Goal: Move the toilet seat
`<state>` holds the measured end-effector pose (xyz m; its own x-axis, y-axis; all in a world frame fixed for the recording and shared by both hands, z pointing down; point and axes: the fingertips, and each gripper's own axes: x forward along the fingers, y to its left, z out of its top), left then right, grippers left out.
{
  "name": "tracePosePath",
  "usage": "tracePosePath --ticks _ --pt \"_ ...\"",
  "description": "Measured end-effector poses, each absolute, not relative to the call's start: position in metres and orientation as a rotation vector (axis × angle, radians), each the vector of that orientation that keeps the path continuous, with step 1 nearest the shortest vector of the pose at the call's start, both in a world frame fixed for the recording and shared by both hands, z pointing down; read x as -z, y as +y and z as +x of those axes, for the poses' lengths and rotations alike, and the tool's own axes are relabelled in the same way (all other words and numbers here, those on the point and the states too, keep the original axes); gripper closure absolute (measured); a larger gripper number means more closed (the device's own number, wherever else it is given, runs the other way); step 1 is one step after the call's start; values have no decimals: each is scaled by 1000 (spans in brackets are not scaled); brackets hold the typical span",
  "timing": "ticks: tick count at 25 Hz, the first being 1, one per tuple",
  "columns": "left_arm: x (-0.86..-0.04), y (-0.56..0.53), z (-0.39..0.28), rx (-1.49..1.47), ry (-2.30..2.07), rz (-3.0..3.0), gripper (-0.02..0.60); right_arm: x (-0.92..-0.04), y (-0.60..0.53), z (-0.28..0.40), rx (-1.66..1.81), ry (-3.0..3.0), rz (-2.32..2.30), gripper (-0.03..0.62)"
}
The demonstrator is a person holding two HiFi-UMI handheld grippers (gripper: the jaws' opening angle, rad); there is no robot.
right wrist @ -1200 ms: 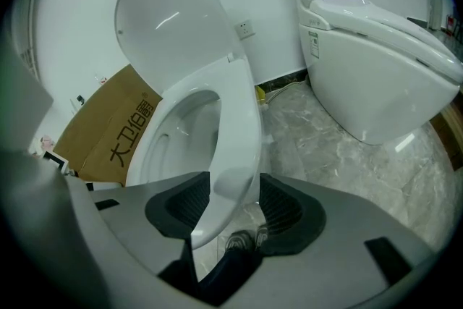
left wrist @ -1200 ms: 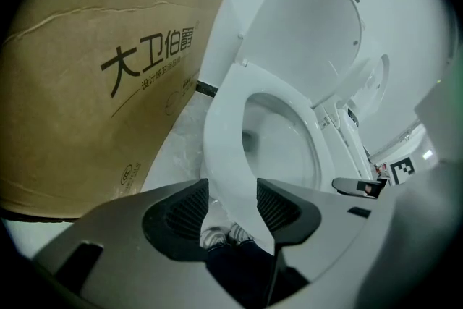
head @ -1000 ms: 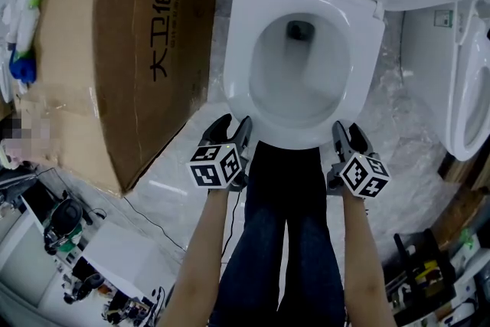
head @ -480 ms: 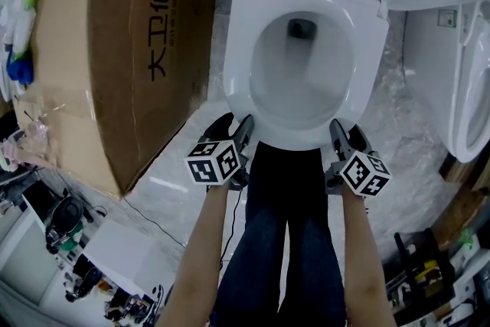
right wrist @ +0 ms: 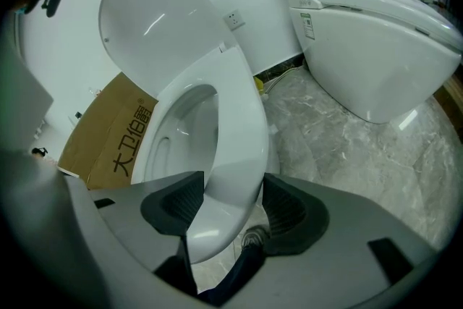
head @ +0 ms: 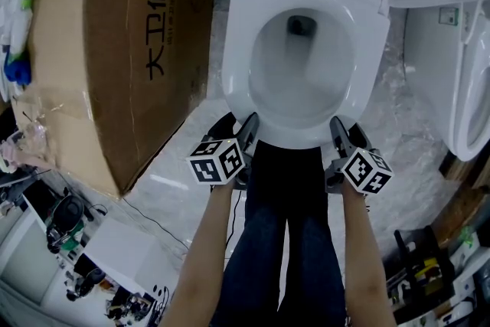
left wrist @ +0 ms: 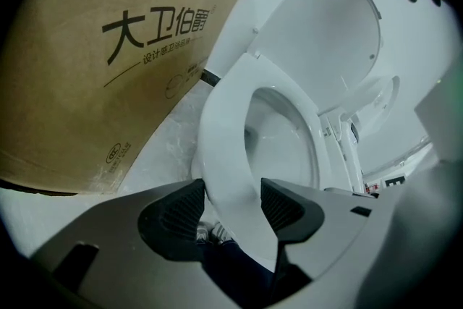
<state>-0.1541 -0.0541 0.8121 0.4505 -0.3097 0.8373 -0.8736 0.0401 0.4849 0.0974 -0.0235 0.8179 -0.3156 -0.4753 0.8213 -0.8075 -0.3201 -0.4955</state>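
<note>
Cardboard box [head: 115,50] at far left. Left gripper [head: 239,125]: jaws just opened wide, loosely straddling the front rim of the toilet seat [head: 237,50], which lies down over the bowl. Right gripper [head: 344,130]: likewise just opened, rim between its pads, ungripped. Second toilet [head: 467,88] at right.

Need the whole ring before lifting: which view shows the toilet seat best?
The head view: the toilet seat shows whole, from above. The left gripper view shows the seat slantwise, its far side foreshortened; in the right gripper view the seat looks likewise.
</note>
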Motion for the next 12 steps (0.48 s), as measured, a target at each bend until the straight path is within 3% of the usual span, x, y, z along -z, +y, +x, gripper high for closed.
tracePosePath --ticks 12 --pt "-804 -53 -154 -618 -1086 1500 344 -813 -25 96 -1730 -1589 1629 333"
